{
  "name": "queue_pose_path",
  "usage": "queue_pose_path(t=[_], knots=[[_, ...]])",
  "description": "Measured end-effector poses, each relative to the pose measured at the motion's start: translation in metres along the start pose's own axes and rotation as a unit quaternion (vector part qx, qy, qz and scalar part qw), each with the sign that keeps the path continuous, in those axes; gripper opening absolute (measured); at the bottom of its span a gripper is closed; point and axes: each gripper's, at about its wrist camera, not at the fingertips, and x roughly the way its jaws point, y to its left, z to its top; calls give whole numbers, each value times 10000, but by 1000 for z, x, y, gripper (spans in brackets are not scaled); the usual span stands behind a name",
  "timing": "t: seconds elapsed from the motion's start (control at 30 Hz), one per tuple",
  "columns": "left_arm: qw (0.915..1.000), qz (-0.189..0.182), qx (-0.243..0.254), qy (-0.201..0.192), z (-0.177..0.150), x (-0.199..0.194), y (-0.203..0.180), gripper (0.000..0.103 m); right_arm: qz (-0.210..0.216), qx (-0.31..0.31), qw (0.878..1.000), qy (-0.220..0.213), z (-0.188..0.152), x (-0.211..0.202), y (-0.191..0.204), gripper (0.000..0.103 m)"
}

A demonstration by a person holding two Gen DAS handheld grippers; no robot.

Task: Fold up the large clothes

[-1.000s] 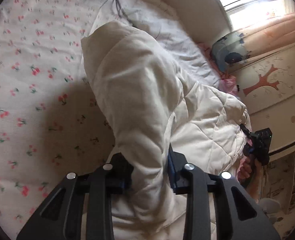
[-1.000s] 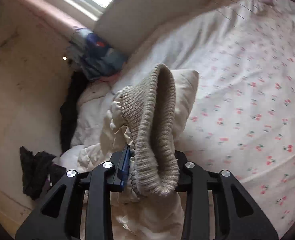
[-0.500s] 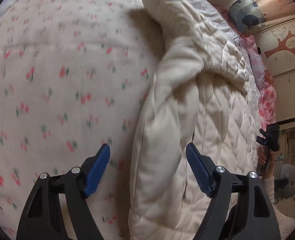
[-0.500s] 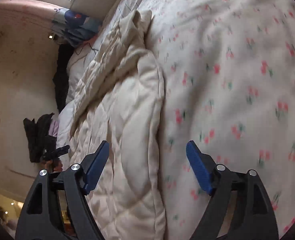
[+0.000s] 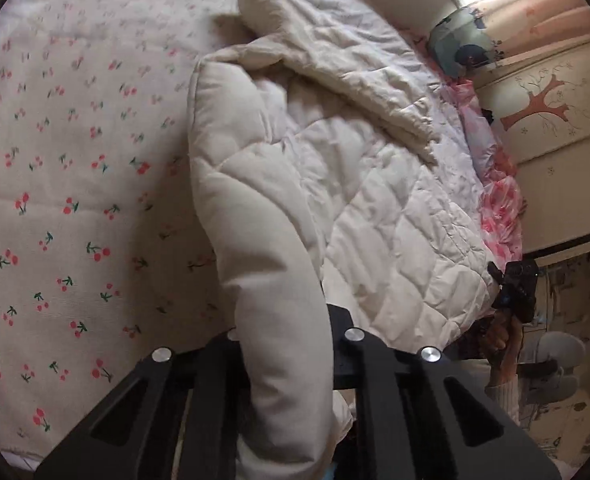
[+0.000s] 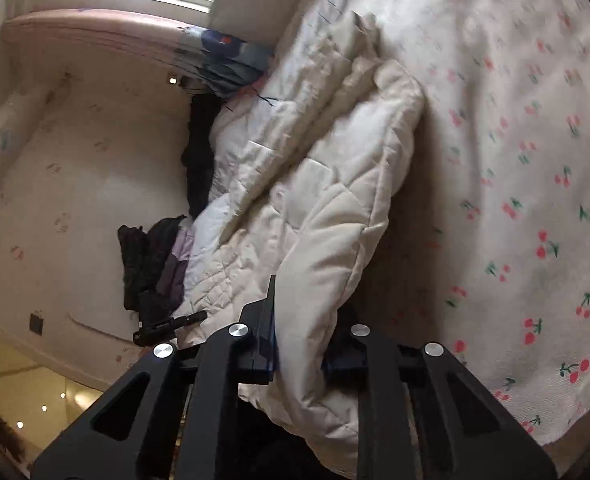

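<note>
Two black two-finger grippers are clamped on one cream quilted padded jacket [image 5: 375,208], which lies spread on the white bedsheet printed with small red cherries [image 5: 55,200].

Left wrist view, from left to right: the cherry sheet fills the left half; the jacket's thick folded edge runs up the centre; its quilted body extends right toward a pink floral cloth [image 5: 499,208] at the bed's edge. The left gripper [image 5: 287,356] has its jaws pressed together on the folded edge. At far right, a hand [image 5: 499,336] holds the right gripper [image 5: 515,292] at the jacket's other end.

Right wrist view, from left to right: dark garments [image 6: 151,256] lie beside the wall, then the jacket, then the sheet. The right gripper's jaws are closing, with the jacket's padded edge pinched between them. The left gripper shows at lower left, at the jacket's far end.
</note>
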Motion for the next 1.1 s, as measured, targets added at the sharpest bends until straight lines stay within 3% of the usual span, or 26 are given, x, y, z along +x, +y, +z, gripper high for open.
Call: queue_pose_path(t=[0.1,0.2,0.23,0.27,0.3,0.37,0.43,0.47,0.5,0.57,0.6,0.67,0.73,0.87,0.97,1.03,1.07,1.1], knots=[[9991,-85,339,-247,-11,-31,-44,14,56,-470,9987,-163,6,-29,46,15],[9988,24,470,131,-34,-27,-53,18,-218,-540,9983,-20,-1,-53,37,15],[9973,205,533,461,-43,-14,-47,21,-474,-479,9977,84,-4,-56,23,18],[9944,364,547,823,-50,-2,-37,36,-869,-339,9954,222,-12,-56,1,22],[9888,702,509,1214,-59,14,-24,43,-1224,-163,9913,454,-20,-54,-22,24],[9771,1463,369,1503,-65,23,0,43,-1826,418,9794,753,-37,-56,-71,34],[9794,1562,230,1261,-58,6,12,44,-1490,597,9864,365,-46,-78,-79,37],[9813,1595,229,1053,-52,-8,15,52,-1798,370,9830,75,-45,-89,-68,43],[9804,1799,312,742,-41,-22,14,61,-2008,125,9793,-227,-37,-97,-54,48],[9757,2118,564,59,-14,-39,3,72,-1881,-187,9800,-615,-13,-98,-27,60],[9757,2049,655,-423,6,-45,-5,76,-1849,-418,9785,-808,7,-91,-8,62],[9776,1653,672,-1120,37,-42,-12,82,-1701,-947,9759,-982,45,-62,26,67],[9764,1267,771,-1569,72,-22,-21,82,-1654,-1358,9718,-991,83,-16,54,70],[9758,476,879,-1945,128,37,-34,82,-1739,-1782,9651,-810,167,110,79,70],[9701,376,686,-2296,169,77,-30,82,-2116,-1845,9567,-767,216,191,65,70],[9752,739,320,-2062,192,112,-14,82,-2779,-1646,9443,-626,242,236,30,70],[9836,766,93,-1632,206,140,-1,82,-2960,-1370,9446,-362,249,256,3,70],[9893,583,8,-1336,213,158,11,82,-2881,-1285,9486,-229,248,264,-20,70]])
